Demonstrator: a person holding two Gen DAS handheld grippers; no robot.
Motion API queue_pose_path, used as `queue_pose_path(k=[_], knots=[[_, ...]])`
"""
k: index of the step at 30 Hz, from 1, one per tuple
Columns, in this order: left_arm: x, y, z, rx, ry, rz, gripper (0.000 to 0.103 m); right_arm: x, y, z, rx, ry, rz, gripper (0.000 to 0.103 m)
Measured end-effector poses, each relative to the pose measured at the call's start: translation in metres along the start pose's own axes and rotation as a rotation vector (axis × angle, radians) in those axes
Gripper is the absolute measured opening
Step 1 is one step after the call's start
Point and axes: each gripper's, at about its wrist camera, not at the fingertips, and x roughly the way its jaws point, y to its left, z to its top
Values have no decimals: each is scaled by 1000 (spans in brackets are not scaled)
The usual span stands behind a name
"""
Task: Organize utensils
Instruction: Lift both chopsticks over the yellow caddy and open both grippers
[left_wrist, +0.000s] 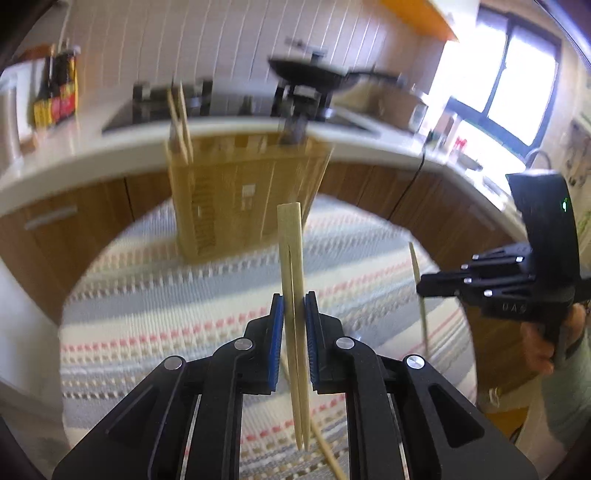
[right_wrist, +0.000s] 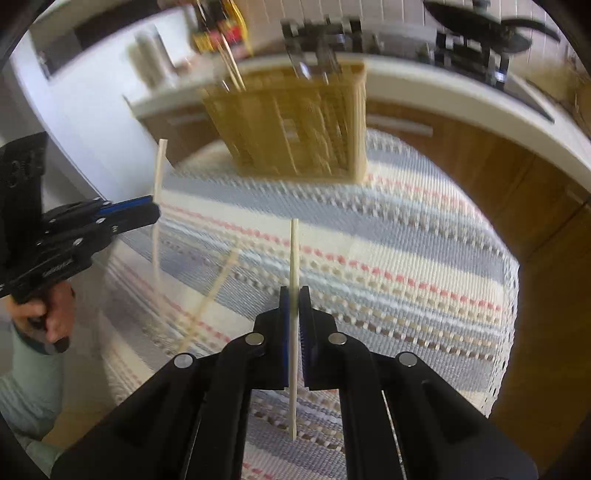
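My left gripper (left_wrist: 294, 299) is shut on a pair of pale wooden chopsticks (left_wrist: 290, 240), held upright above the striped tablecloth (left_wrist: 166, 306). My right gripper (right_wrist: 294, 291) is shut on a single chopstick (right_wrist: 294, 251), also upright and off the table. Each gripper shows in the other's view: the right gripper (left_wrist: 419, 286) at the right edge, the left gripper (right_wrist: 155, 208) at the left. A wooden slatted utensil holder (left_wrist: 243, 195) (right_wrist: 295, 125) stands at the table's far side, with chopsticks (left_wrist: 181, 122) and dark-handled utensils in it. One loose chopstick (right_wrist: 218, 284) lies on the cloth.
Behind the round table runs a white kitchen counter (left_wrist: 92, 155) with wooden cabinets below. A stove with a black pan (left_wrist: 314, 74) and bottles (left_wrist: 55, 92) stand on it. A person's hand (left_wrist: 546, 347) grips the right tool.
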Motion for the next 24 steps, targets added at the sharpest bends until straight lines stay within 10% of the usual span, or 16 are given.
queue_pose_path(k=[11, 24], knots=[[-71, -24, 75, 15, -354, 5, 10, -101, 15, 80, -2, -405, 62, 3], [-47, -11, 163, 19, -513, 38, 10, -105, -1, 176, -12, -486, -95, 3]])
